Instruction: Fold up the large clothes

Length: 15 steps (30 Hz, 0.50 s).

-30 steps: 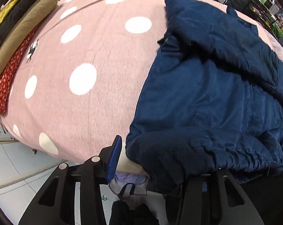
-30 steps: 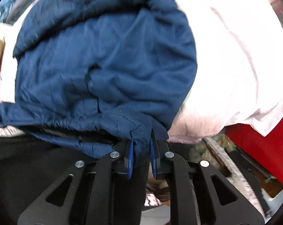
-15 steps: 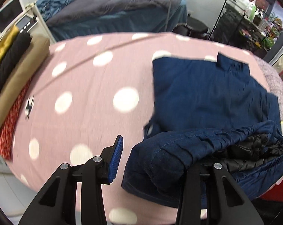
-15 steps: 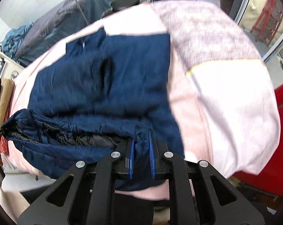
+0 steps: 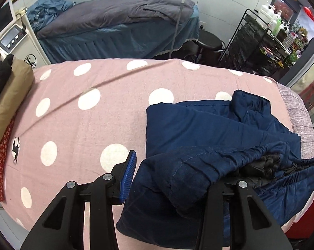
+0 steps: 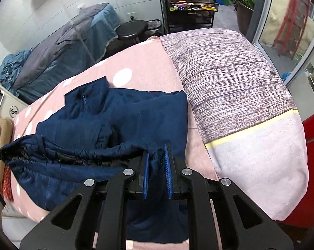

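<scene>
Hand-held grippers (image 6: pixel 157 171) lift jacket (image 5: pixel 209 125) hem, collar (image 5: pixel 248 104) seemingly far.

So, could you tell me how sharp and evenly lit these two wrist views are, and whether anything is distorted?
Left wrist view: sharp, evenly lit; fisheye bows the polka-dot cover and darkens the corners; a thin shadow line crosses the cover; the navy jacket keeps its fold detail. Right wrist view: also sharp, daylight brighter at the window, the striped pillow bulging from distortion.

Left gripper (image 5: pixel 173 179): black angular frame, cut-out triangles, silver screw heads, ribbed blue pad. Right gripper (image 6: pixel 157 170): identical frame, two ribbed blue pads.
</scene>
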Tool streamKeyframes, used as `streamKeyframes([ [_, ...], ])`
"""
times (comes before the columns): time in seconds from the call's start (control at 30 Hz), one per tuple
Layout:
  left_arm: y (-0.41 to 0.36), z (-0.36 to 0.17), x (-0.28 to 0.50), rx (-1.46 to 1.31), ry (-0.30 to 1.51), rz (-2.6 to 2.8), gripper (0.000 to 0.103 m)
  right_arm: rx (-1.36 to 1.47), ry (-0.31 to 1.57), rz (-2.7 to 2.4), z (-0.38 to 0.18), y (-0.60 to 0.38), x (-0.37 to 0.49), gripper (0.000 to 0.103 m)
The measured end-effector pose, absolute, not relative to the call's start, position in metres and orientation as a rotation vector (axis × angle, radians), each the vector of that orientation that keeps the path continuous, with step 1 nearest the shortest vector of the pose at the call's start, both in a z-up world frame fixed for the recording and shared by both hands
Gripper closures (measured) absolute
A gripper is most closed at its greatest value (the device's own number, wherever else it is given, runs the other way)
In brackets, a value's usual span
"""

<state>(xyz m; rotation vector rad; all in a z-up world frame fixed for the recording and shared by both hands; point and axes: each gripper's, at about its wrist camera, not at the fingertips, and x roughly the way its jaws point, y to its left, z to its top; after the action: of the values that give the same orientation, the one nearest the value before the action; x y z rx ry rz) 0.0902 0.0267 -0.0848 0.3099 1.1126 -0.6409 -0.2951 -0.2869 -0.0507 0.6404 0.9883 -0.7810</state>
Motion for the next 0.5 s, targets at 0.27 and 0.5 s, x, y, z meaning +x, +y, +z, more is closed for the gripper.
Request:
streamKeyframes([
  [0.27,-0.015,-0.091,0.124,0.333,1.128,-0.652,0.073,0.587,1.0,-0.798,-0.056,-0.314,-0.266,0.091],
  [0.5,-0.068,-0.072,0.157,0.379,1.089,-0.667,0.074,0.582,0.972,-0.844,-0.042,-0.358,-0.235,0.092],
])
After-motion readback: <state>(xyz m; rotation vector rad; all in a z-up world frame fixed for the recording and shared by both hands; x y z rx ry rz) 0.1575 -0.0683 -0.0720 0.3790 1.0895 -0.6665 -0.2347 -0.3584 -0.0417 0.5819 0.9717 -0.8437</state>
